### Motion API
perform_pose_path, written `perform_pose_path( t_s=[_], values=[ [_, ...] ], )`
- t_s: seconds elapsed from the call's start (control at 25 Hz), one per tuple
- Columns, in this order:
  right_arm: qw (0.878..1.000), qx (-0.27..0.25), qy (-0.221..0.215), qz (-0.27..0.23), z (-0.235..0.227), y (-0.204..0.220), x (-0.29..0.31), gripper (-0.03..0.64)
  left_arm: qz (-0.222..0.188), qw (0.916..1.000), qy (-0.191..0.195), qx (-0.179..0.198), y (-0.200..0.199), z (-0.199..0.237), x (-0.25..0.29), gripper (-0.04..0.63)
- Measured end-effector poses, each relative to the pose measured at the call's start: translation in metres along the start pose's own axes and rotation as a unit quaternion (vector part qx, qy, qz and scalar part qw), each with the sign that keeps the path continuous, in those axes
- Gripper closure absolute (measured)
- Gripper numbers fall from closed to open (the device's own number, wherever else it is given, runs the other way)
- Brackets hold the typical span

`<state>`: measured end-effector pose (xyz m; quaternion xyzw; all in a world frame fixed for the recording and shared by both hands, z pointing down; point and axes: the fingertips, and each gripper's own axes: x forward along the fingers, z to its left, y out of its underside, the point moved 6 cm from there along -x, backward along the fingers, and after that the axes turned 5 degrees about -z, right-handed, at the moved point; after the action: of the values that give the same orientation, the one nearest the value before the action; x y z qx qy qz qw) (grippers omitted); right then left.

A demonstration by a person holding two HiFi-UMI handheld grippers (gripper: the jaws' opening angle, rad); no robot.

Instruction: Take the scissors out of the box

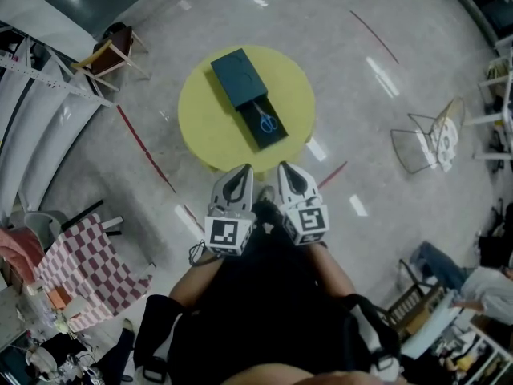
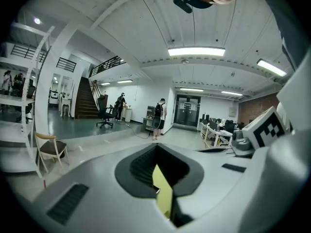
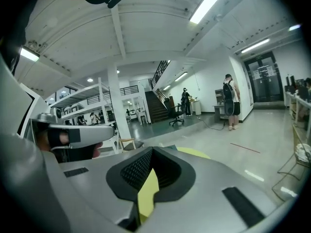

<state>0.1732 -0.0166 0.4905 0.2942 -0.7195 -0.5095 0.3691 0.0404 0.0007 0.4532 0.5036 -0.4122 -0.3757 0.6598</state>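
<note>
Scissors (image 1: 268, 123) with blue handles are seen lying inside the slid-out drawer (image 1: 277, 137) of a dark blue box (image 1: 239, 77); they have not been taken out. The box is set slantwise on a round yellow table (image 1: 204, 127), with the open drawer pointing toward the person. Nothing is touching the scissors or the box.

Just short of the table's near edge, the left hand-held gripper (image 1: 243, 169) and the right hand-held gripper (image 1: 286, 167) are held side by side in front of the person's body, both aimed toward the table. The jaws of each are pressed together, with nothing between them; only a sliver of the yellow table top is glimpsed past them in each gripper view.

On the grey floor (image 1: 385, 207) a wooden chair (image 1: 112, 50) is seen beyond the table to the left, a wire chair (image 1: 429, 139) well off to the right, and a checkered cloth (image 1: 84, 267) at the lower left.
</note>
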Motion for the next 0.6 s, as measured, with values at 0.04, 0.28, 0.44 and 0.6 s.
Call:
perform_pose_path(
  t_s=[0.04, 0.28, 0.44, 0.6],
  values=[
    [1.0, 0.002, 0.0, 0.007, -0.003, 0.005, 0.005, 0.626, 0.0, 1.0, -0.003, -0.002, 0.0, 0.002, 0.004, 0.603],
    [0.998, -0.003, 0.004, 0.066, -0.025, 0.031, 0.047, 0.626, -0.006, 0.9998, -0.018, -0.009, -0.01, 0.018, 0.023, 0.603],
    [0.995, -0.003, 0.015, 0.095, -0.035, 0.054, 0.081, 0.626, 0.004, 0.9999, -0.011, -0.009, -0.007, 0.035, 0.039, 0.603],
    [0.989, -0.012, 0.031, 0.143, -0.046, 0.079, 0.108, 0.626, 0.008, 0.9999, 0.004, 0.006, -0.009, 0.056, 0.056, 0.603]
  ],
)
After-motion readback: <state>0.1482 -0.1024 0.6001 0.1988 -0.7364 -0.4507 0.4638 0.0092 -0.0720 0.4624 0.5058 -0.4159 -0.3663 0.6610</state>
